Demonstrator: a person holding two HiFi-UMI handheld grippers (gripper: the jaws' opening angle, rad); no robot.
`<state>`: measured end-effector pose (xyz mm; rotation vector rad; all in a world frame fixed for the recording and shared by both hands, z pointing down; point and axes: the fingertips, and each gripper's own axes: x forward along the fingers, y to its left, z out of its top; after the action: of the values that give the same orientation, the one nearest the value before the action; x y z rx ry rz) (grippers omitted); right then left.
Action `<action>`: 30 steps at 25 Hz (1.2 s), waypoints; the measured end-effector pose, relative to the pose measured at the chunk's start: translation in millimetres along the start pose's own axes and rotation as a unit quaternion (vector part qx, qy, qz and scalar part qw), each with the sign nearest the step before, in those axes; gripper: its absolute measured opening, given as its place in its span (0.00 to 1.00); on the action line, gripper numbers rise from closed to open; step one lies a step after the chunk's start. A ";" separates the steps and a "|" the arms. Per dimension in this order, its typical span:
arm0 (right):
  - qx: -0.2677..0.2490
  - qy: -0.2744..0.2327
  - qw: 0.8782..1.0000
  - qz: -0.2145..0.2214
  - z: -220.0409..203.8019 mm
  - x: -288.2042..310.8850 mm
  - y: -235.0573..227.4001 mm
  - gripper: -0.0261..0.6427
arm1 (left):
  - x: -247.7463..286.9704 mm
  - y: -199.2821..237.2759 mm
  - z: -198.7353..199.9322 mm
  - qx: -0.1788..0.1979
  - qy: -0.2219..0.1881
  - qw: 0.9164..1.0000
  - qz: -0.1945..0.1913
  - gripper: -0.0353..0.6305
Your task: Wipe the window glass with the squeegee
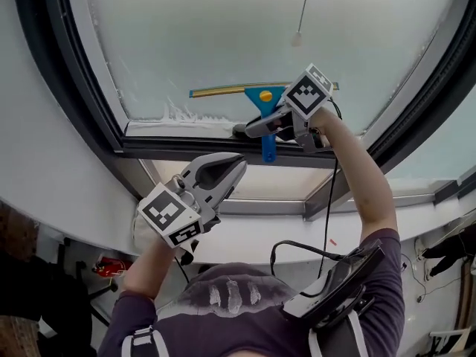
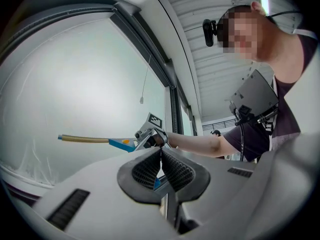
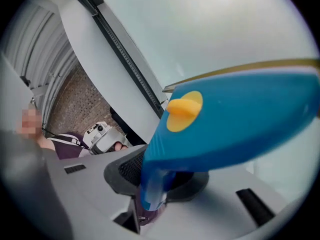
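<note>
The right gripper [image 1: 262, 130] is clenched on the handle of a blue plastic squeegee [image 1: 265, 97] with a yellow button and a brass-coloured blade bar. The squeegee sits low on the frosted window glass [image 1: 223, 36], just above the dark bottom frame [image 1: 186, 149]. Its blade bar runs left to right across the pane, and its handle points down over the frame toward the person. The left gripper [image 1: 236, 163] hangs below the frame, apart from the squeegee, with its jaws pressed together on nothing. White streaks [image 1: 175, 112] mark the glass at the blade's left end.
</note>
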<state>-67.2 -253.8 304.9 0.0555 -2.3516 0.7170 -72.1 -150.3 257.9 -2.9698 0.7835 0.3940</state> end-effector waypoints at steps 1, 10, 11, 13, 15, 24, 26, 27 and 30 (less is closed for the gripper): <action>0.000 -0.003 1.000 0.004 -4.9 -0.3 2.7 0.18 | 1.0 -1.0 -0.2 -0.001 0.000 1.000 -0.001 0.08; -0.059 -0.062 0.996 -0.023 -7.6 -73.7 39.8 0.18 | 20.6 -17.0 4.1 0.000 -0.006 1.000 -0.026 0.08; -0.068 -0.073 0.994 -0.035 -4.8 -88.3 43.1 0.18 | 24.0 -19.3 5.4 0.002 -0.007 0.999 -0.031 0.08; -0.081 -0.091 0.991 -0.059 1.8 -118.0 48.4 0.18 | 31.9 -25.3 7.7 0.006 -0.010 0.999 -0.043 0.08; -0.087 -0.101 0.988 -0.080 9.8 -147.2 50.8 0.18 | 41.6 -33.2 9.9 0.012 -0.011 0.998 -0.055 0.08; -0.122 -0.141 0.975 -0.121 53.5 -264.3 66.8 0.18 | 86.5 -72.9 33.6 0.028 -0.030 0.993 -0.115 0.08; -0.131 -0.151 0.973 -0.115 59.6 -282.6 72.4 0.18 | 93.7 -75.4 35.1 0.024 -0.035 0.992 -0.116 0.08; -0.134 -0.162 0.971 -0.110 63.3 -291.5 75.6 0.18 | 97.0 -75.6 35.7 0.022 -0.038 0.992 -0.115 0.08; -0.152 -0.206 0.962 -0.091 72.6 -314.1 82.8 0.18 | 107.2 -76.4 37.0 0.022 -0.044 0.993 -0.111 0.08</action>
<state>114.9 -266.3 26.6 0.3078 -2.7804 0.2642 46.8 -131.2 193.2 -2.9326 0.4405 0.4827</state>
